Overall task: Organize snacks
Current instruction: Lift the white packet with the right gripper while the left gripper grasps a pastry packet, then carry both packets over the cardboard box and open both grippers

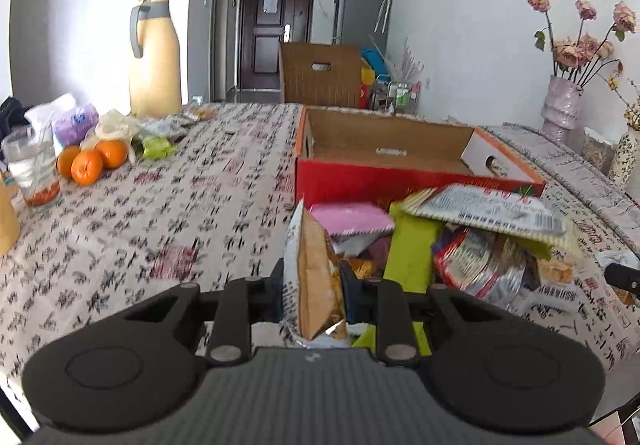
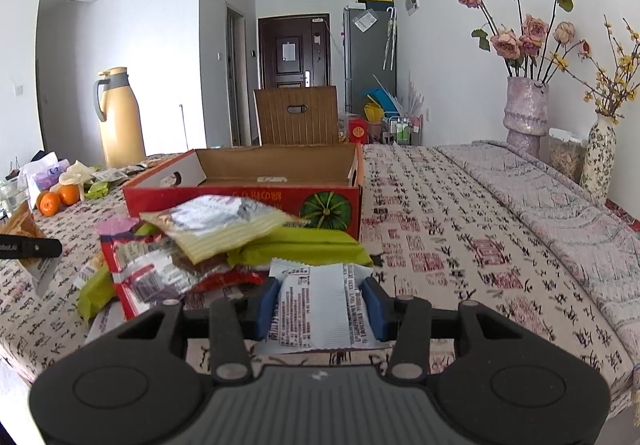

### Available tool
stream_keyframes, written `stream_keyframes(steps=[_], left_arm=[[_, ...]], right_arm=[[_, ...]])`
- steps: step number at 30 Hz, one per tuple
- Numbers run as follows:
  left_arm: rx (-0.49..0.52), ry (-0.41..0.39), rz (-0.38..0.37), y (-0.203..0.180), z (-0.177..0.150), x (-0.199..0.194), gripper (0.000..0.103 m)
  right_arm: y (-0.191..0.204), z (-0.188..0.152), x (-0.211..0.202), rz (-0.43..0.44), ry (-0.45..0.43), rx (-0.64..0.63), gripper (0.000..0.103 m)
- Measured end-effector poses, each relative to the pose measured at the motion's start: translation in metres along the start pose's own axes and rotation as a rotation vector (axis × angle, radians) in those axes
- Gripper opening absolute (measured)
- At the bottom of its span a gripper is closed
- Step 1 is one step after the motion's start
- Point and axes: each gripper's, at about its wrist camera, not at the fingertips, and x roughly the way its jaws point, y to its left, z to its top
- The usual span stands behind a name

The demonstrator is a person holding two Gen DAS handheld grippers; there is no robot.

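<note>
Right gripper [image 2: 320, 301] clamps a white snack packet [image 2: 320, 315] between blue pads. Snack pile [image 2: 208, 245] just ahead, against open red box [image 2: 248, 201]. Patterned tablecloth [image 2: 460, 245] beneath.

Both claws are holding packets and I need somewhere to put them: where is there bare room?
The red box looks bare inside. Open tablecloth lies between the oranges and the box, and more to the box's right, toward the vases. It is crowded at the snack pile before the box and around the thermos.

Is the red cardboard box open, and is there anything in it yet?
Open: the red cardboard box has no lid on, with bare brown inner walls showing. Its floor is mostly hidden, so cannot tell if it's empty.
</note>
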Motion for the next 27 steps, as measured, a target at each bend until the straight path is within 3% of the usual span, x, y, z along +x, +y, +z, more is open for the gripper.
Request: stream_keyframes(steps=[14,27], left_arm=[[0.041,-0.099,-0.027,-0.021,0.062,0.013,0.025],[0.035,-0.108,-0.052,-0.039,0.122,0.076,0.025]], right_arm=[[-0.01,0.054,0.025,-0.013,-0.09,0.007,0.045],[-0.001,0.125,0.099,0.023,-0.117,-0.023,0.045]])
